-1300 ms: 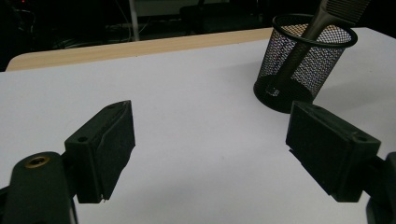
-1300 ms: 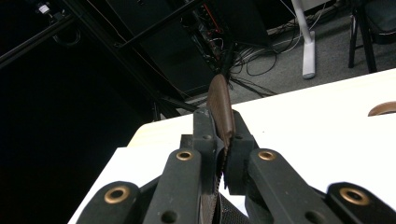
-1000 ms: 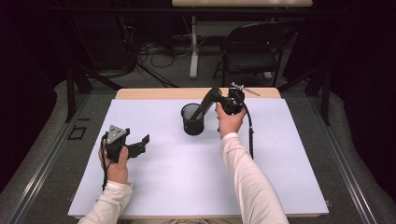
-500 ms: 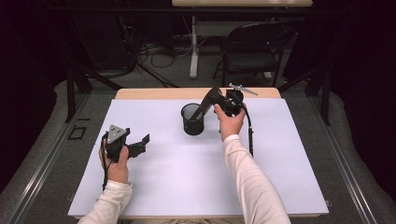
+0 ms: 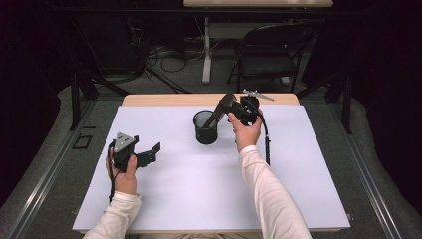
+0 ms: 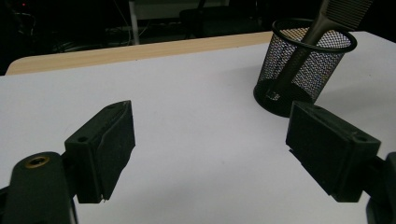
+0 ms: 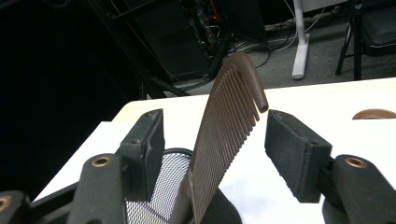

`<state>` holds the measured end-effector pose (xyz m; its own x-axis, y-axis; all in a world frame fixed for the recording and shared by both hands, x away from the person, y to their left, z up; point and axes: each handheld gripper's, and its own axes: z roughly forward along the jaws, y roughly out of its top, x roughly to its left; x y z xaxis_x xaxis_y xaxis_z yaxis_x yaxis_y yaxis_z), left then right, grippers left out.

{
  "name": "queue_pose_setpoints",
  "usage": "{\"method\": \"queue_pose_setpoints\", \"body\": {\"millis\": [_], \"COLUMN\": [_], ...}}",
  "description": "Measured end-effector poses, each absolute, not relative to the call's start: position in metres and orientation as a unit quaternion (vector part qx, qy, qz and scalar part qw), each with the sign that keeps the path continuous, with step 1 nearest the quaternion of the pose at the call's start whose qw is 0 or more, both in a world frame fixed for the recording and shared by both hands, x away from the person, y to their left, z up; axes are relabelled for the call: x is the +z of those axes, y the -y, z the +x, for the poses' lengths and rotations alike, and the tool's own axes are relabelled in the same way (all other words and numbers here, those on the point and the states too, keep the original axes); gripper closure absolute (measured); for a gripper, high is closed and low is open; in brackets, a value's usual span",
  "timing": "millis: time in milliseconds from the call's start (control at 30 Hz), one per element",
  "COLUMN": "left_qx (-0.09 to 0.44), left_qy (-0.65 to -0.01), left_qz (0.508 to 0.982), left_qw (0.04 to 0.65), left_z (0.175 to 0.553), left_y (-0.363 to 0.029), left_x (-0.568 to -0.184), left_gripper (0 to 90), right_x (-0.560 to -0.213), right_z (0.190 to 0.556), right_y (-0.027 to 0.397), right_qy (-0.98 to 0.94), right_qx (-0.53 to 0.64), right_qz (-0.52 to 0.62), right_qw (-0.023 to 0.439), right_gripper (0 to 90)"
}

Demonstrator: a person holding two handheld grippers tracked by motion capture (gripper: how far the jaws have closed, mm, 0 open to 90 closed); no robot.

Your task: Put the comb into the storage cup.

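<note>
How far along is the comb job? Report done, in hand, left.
Done: the comb stands handle-down in the mesh cup, leaning on its rim. In hand: the right gripper has just been opening, pads apart from the comb between them. Left: withdraw it. The left gripper idles open.

Your comb (image 7: 229, 126): smooth brown plastic, slight sheen. Cup (image 6: 303, 65): black wire mesh. Table (image 5: 199, 199): matt white sheet, wood edge.

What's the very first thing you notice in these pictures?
A big brown comb stands handle-down in a black mesh cup near the far middle of the white table. The right gripper has just been opening its jaws, which stand either side of the comb. The left gripper waits open, nearer the left edge.
</note>
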<state>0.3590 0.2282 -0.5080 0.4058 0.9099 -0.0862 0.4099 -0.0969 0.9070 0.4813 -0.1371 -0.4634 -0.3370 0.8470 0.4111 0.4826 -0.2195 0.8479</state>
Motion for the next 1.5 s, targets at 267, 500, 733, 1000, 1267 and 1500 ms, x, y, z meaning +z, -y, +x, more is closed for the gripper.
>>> {"method": "queue_pose_setpoints", "body": {"millis": [267,500,733,1000,1267,1500], "left_qx": [0.265,0.265,0.262,0.259,0.251,0.245], "left_qy": [-0.476,-0.475,-0.476,-0.476,-0.478,-0.475], "left_qz": [0.692,0.692,0.691,0.692,0.69,0.692], "left_qw": [0.474,0.474,0.477,0.477,0.482,0.485], "left_z": [0.359,0.359,0.359,0.358,0.358,0.358], "left_y": [-0.228,-0.228,-0.229,-0.229,-0.231,-0.233], "left_x": [-0.507,-0.507,-0.507,-0.507,-0.507,-0.506], "left_gripper": [15.7,15.7,15.7,15.7,15.7,15.7], "right_x": [-0.461,-0.459,-0.459,-0.458,-0.453,-0.453], "right_z": [0.48,0.478,0.473,0.464,0.452,0.439], "right_y": [0.142,0.147,0.152,0.157,0.163,0.169], "right_qy": [-0.612,-0.613,-0.614,-0.629,-0.638,-0.658], "right_qx": [0.548,0.545,0.546,0.536,0.53,0.52], "right_qz": [0.542,0.54,0.536,0.517,0.499,0.479], "right_qw": [0.177,0.19,0.193,0.222,0.25,0.26], "right_gripper": [37.9,36.8,36.8,28.9,21.1,18.2]}}
